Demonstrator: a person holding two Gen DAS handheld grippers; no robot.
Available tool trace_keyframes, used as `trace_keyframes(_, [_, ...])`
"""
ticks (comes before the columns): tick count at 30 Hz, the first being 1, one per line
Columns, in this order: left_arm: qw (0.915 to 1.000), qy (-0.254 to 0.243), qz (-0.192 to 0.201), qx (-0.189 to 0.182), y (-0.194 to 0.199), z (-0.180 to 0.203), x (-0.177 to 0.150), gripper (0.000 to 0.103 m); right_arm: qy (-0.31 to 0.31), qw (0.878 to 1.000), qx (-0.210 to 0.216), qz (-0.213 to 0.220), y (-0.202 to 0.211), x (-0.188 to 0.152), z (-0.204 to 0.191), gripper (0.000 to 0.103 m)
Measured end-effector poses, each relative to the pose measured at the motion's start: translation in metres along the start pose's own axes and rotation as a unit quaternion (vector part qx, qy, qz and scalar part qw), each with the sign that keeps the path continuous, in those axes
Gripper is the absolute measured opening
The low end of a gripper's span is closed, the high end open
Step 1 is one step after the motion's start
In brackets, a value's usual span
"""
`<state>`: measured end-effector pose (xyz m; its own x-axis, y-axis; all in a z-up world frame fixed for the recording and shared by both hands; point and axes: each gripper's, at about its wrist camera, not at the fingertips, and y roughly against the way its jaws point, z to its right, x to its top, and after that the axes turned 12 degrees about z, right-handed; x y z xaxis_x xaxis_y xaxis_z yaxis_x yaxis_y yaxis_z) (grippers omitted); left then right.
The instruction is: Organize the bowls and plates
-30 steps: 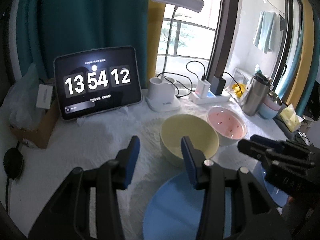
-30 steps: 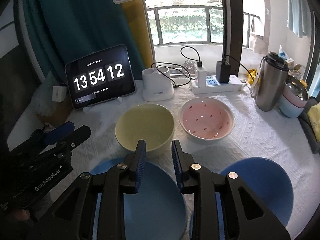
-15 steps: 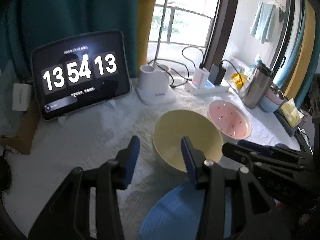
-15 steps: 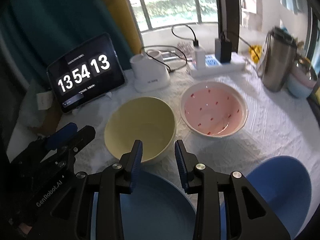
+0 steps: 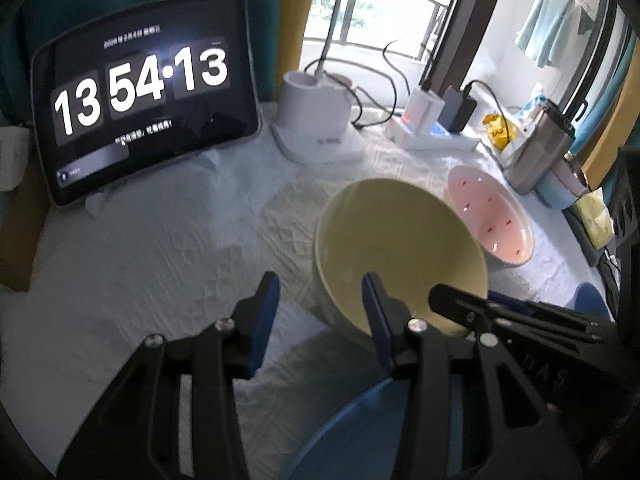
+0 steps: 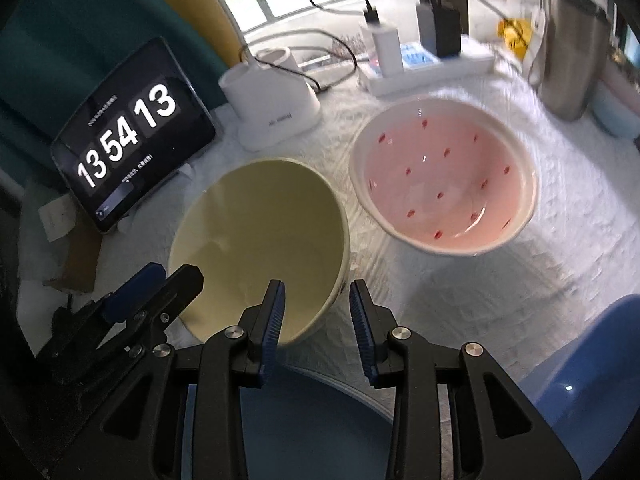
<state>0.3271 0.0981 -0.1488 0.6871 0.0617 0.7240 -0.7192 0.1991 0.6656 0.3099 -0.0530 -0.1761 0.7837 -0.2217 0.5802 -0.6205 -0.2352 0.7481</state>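
Note:
A pale yellow bowl stands on the white cloth, with a pink bowl with red specks to its right. A blue plate lies just in front of the yellow bowl, and a second blue plate is at the right. My left gripper is open at the yellow bowl's left rim, one finger on each side of it in the view. My right gripper is open at the bowl's right front rim. Neither presses on anything.
A tablet showing a clock leans at the back left. Behind the bowls are a white lamp base and a power strip with plugs. A steel tumbler and stacked small bowls stand at the back right.
Both grippers have come forward and down from over the blue plate toward the yellow bowl, now one at each side of it. The bowls and plates have stayed put.

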Motion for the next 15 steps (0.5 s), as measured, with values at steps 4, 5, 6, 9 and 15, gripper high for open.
trace_keyframes(4, [1.0000,0.000,0.000,-0.005,-0.004,-0.001,-0.001,0.044,-0.002,1.000,-0.002,-0.003,-0.005,0.001,-0.001,0.035])
trace_keyframes(5, [1.0000,-0.002,0.003,-0.004,-0.004,-0.001,-0.002,0.044,-0.003,1.000,-0.003,-0.003,-0.006,0.002,-0.001,0.035])
trace_keyframes(6, [1.0000,-0.003,0.007,-0.006,-0.005,-0.001,-0.003,0.043,-0.003,1.000,-0.002,-0.004,-0.007,0.002,-0.001,0.034])
trace_keyframes(9, [0.9998,-0.007,0.012,-0.016,-0.005,0.000,-0.004,0.036,-0.001,1.000,-0.004,-0.001,-0.007,0.002,-0.001,0.032])
trace_keyframes(15, [0.9994,-0.026,0.019,-0.012,-0.002,0.006,-0.006,0.026,0.010,1.000,-0.004,0.010,-0.004,0.001,-0.004,0.030])
